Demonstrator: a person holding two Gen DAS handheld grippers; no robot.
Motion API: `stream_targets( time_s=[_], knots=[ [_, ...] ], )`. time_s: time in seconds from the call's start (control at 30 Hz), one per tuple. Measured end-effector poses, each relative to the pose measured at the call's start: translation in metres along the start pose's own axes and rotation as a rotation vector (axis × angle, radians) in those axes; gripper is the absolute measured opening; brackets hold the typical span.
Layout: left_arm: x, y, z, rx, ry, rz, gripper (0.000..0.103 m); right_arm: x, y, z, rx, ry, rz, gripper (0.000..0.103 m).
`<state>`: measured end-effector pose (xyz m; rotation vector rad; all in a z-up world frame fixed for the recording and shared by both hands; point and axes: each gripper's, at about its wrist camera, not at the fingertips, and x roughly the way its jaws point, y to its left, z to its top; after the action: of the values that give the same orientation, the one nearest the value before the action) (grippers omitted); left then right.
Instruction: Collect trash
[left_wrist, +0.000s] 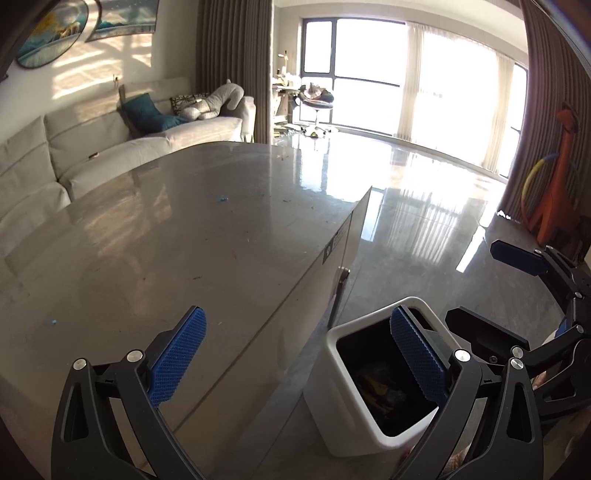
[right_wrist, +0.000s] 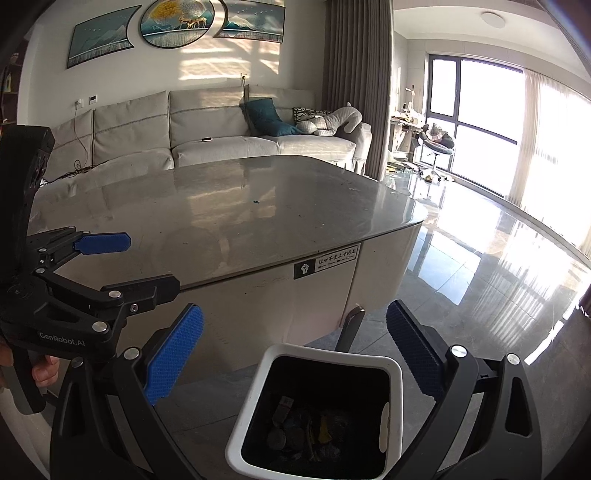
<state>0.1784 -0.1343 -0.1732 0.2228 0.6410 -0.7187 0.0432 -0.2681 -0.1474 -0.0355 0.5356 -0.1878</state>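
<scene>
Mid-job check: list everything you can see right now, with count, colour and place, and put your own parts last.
trash bin: one, white with dark inside, on the floor beside the table, trash already in it
table: one, grey glossy top, straight ahead
blue scraps: two small bits, on the tabletop
sofa: one, light grey, behind the table
cushion: one, teal, on the sofa
plush toy: one, grey, at the sofa's end
wall pictures: three, teal, above the sofa
chair: one, dark, by the window
left hand-held gripper: black, blue pads, open, empty
right hand-held gripper: same, open, above the bin
</scene>
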Motion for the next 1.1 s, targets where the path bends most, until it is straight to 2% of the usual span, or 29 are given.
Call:
stream_targets(
  time_s=[0.23, 0.33, 0.53, 0.63, 0.7, 0.93, 1.1],
  knots=[
    [-0.026, 0.03, 0.008, 0.008, -0.074, 0.139, 0.098, -0.001, 0.026, 0.032, -0.033, -0.091, 0.056, 0.099],
    [-0.039, 0.047, 0.014, -0.03, -0.112, 0.215, 0.098, 0.002, 0.041, 0.049, -0.061, -0.123, 0.081, 0.099],
    [-0.059, 0.091, 0.028, -0.105, -0.137, 0.277, 0.098, 0.012, 0.073, 0.071, -0.093, -0.162, 0.129, 0.099],
    [-0.061, 0.109, 0.032, -0.114, -0.099, 0.276, 0.098, 0.019, 0.09, 0.08, -0.088, -0.166, 0.149, 0.099],
    [-0.064, 0.121, 0.033, -0.119, -0.096, 0.303, 0.098, 0.022, 0.101, 0.086, -0.088, -0.171, 0.15, 0.099],
    [-0.088, 0.145, 0.029, -0.116, -0.112, 0.377, 0.098, 0.022, 0.134, 0.095, -0.099, -0.19, 0.196, 0.099],
    [-0.099, 0.157, 0.023, -0.15, -0.115, 0.407, 0.098, 0.018, 0.15, 0.1, -0.111, -0.195, 0.213, 0.099]
  ],
)
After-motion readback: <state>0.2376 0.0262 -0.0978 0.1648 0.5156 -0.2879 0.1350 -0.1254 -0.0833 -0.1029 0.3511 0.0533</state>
